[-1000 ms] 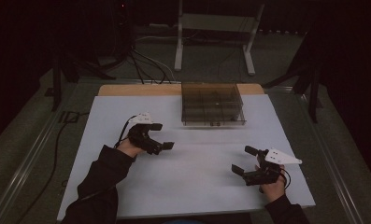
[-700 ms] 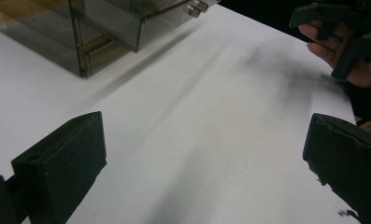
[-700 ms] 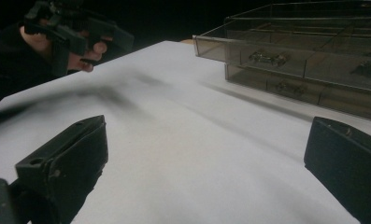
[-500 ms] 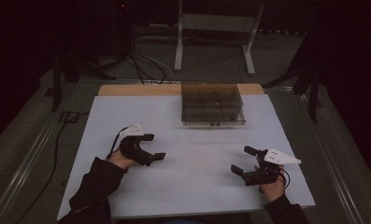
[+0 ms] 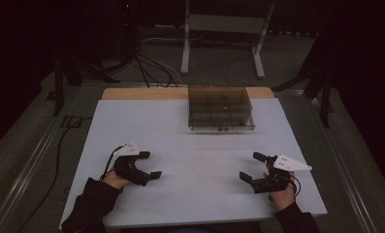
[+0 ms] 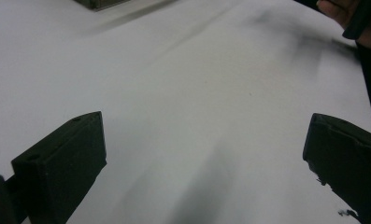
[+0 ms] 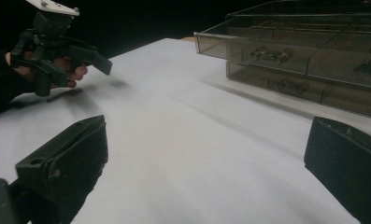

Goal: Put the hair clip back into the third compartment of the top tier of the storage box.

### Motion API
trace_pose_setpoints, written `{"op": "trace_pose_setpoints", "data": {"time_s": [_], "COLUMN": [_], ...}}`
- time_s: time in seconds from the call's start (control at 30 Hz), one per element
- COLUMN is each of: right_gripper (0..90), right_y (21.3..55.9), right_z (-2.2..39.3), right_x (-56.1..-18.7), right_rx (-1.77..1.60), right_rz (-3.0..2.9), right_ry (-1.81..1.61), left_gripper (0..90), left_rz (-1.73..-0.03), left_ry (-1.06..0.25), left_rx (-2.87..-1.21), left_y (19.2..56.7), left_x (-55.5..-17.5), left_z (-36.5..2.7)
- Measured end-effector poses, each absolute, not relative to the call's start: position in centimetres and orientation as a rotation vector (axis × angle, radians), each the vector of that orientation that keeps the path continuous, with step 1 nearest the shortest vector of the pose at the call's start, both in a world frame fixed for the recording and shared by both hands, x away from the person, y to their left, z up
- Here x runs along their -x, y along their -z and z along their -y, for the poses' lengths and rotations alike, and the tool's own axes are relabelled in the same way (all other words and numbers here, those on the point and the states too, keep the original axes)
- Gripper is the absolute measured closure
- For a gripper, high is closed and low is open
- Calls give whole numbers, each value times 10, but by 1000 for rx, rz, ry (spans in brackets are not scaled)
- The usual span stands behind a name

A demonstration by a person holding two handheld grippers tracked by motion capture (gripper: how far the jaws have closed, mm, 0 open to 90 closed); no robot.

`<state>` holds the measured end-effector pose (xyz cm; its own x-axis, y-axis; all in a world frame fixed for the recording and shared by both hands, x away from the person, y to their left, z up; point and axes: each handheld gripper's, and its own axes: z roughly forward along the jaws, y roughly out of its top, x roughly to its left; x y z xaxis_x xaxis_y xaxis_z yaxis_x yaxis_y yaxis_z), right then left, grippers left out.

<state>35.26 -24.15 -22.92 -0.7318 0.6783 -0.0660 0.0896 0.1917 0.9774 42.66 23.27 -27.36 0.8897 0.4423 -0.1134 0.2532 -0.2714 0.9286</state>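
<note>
My left gripper (image 5: 150,165) hovers low over the white table top (image 5: 195,141) at the front left, open, with nothing between its jaws. In the left gripper view the left gripper (image 6: 204,154) has its jaws spread wide over bare white surface. My right gripper (image 5: 249,166) is at the front right, also open and empty, pointing left toward the other one. The right gripper view has the right gripper (image 7: 206,158) with jaws far apart. A clear smoky plastic box (image 5: 220,108) with compartments stands at the back centre; small dark parts (image 7: 268,54) lie inside the box (image 7: 304,60).
The left hand and its gripper (image 7: 73,74) appear at the far left of the right gripper view. A wooden strip (image 5: 141,93) borders the table's back edge. Behind it, a metal stand (image 5: 219,29) and cables (image 5: 146,63) lie on the dark floor.
The left hand and gripper have drawn back from near the box toward the front left of the table. The right gripper has stayed in place.
</note>
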Motion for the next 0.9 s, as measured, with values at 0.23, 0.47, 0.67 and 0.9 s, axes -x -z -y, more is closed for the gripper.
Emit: {"op": "trace_pose_setpoints", "data": {"time_s": [0.23,0.47,0.67,0.9], "right_gripper": [0,0,0,0], "right_y": [229,229,229,229], "right_z": [241,240,241,240], "right_x": [-352,-352,-353,-352], "right_rx": [-713,-712,-714,-712], "right_rz": [-1978,-1984,-1984,-1988], "right_ry": [-1572,-1573,-1571,-1567], "left_gripper": [6,6,6,6], "left_rz": [-531,-558,-576,-609], "left_ry": [-215,-229,-248,-246], "left_rx": [-1838,-1833,-1823,-1800], "left_y": [278,283,290,295], "left_x": [-411,-398,-386,-376], "left_z": [-246,-261,-276,-290]}}
